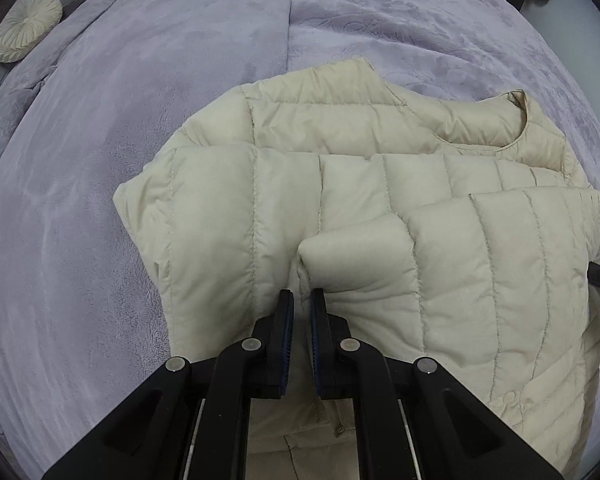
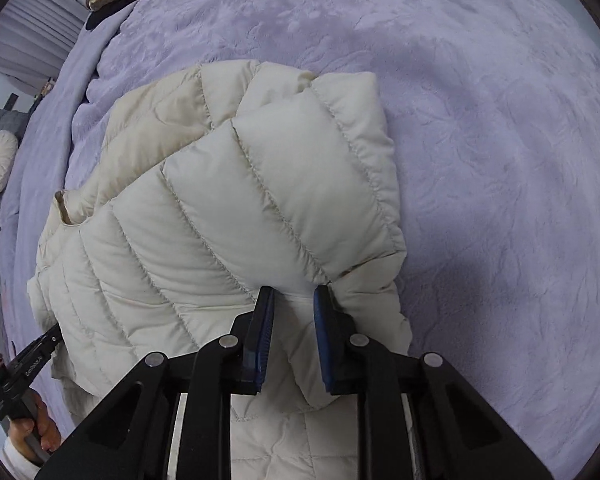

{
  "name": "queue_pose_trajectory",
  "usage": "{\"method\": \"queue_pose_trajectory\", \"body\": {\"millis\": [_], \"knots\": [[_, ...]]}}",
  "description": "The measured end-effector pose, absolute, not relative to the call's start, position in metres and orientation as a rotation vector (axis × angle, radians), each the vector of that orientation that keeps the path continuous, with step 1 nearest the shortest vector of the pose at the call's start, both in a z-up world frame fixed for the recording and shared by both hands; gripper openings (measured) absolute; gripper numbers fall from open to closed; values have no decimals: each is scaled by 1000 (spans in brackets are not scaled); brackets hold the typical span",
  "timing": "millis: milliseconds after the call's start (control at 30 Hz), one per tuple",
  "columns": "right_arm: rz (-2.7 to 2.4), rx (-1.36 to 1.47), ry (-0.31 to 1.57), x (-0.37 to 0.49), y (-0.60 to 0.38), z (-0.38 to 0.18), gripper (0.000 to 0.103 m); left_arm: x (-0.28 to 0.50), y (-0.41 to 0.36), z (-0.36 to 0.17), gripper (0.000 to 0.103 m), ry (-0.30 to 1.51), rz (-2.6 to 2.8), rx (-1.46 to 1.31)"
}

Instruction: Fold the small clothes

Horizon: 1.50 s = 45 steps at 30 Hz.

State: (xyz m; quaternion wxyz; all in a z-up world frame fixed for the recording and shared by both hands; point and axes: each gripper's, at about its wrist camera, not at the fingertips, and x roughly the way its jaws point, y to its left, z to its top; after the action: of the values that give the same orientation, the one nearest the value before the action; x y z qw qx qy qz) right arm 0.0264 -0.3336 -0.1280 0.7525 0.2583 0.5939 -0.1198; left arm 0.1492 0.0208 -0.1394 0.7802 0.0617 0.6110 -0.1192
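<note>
Jacket [image 1: 380, 216]: cream, quilted, partly folded on bed [image 1: 100, 160]; final tidying remained.
Left hand-held gripper [image 1: 302, 300]: nearly closed, pinching a fabric fold.
Right hand-held gripper [image 2: 294, 300]: jaws apart around fabric; grip unclear.

Each wrist camera looks steeply down along its own black fingers, close above the cream quilted puffer jacket [image 1: 380, 208] on the lilac plush blanket [image 1: 100, 160]; both views share them.

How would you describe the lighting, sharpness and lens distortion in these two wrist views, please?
Left wrist view: soft, even light, no glare; the fisheye bows the lavender blanket into a dome with dark corners; the cream quilted jacket is sharp down to its stitching. Right wrist view: same diffuse light, a faint shadow on the blanket right of the jacket; the left gripper sits warped at the left rim.
</note>
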Motion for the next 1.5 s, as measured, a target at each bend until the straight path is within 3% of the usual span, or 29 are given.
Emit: {"method": "queue_pose_trajectory", "body": {"millis": [233, 400, 933, 967, 1000, 1033, 1167, 1433, 1500], "knots": [[-205, 586, 1260, 9, -321, -88, 27, 130, 32, -113, 10, 1316, -245, 119], [-156, 592, 1274, 1, -300, -76, 45, 114, 43, -92, 10, 1312, -211, 98], [-113, 586, 1284, -27, -266, -52, 62, 79, 55, -82, 10, 1352, -182, 64], [-110, 580, 1283, -28, -264, -51, 65, 78, 55, -82, 26, 1353, -178, 66], [-107, 575, 1282, -28, -262, -51, 71, 77, 56, -82, 84, 1356, -169, 73], [-102, 571, 1281, -29, -260, -50, 72, 75, 56, -81, 103, 1352, -151, 84], [-86, 560, 1281, -32, -251, -47, 81, 68, 57, -72, 102, 1295, -148, 111], [-52, 535, 1239, -50, -233, -35, 87, 57, 63, -70, 102, 1293, -162, 141], [-27, 574, 1227, -60, -229, -36, 103, 50, 65, -68, 102, 1287, -189, 155]]}}
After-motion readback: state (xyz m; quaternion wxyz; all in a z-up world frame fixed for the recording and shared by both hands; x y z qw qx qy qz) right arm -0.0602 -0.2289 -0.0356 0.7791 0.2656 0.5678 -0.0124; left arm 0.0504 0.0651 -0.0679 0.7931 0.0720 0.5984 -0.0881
